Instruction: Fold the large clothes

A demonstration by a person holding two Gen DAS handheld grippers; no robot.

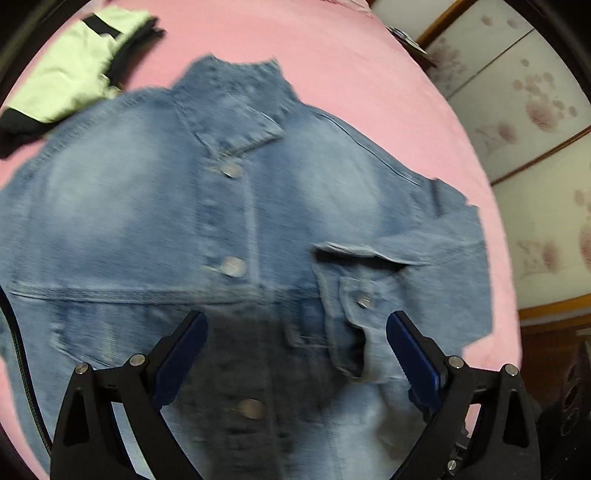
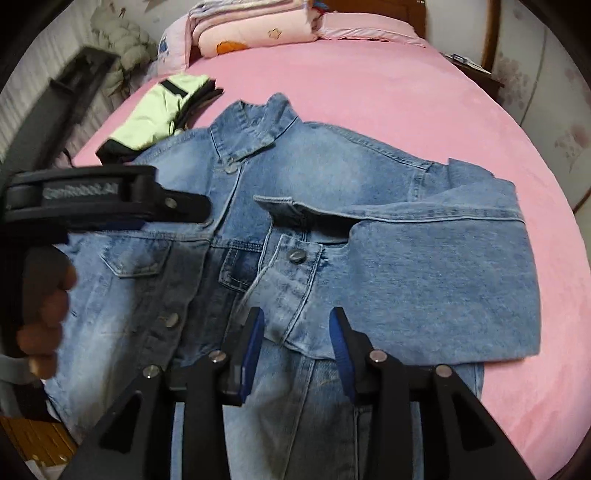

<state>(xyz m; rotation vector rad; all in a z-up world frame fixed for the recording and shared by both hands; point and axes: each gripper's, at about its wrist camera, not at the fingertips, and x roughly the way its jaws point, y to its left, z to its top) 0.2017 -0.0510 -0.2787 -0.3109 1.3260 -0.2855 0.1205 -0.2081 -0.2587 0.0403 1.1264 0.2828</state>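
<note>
Both grippers point steeply down over the jacket [image 2: 369, 206], which lies front-up and buttoned on the pink bed [image 2: 369, 88], collar toward the headboard. One sleeve [image 2: 424, 269] is folded across the chest, its cuff [image 2: 291, 291] near the centre.

Left gripper [image 1: 297, 325]: jaws wide apart, nothing between them, hovering above the placket and chest pocket. In the right wrist view it shows at the left edge, a hand [image 2: 44, 314] wrapped on its grip.

Right gripper [image 2: 297, 321]: jaws partly apart, straddling the cuff edge; pads don't look pressed on the cloth.

Around: green-and-black garment [image 2: 155, 110] just beside the jacket's shoulder, touching or overlapping it. Stacked bedding [image 2: 251, 29] at the head of the bed. Puffy coat [image 2: 122, 48] off the far left side.
</note>
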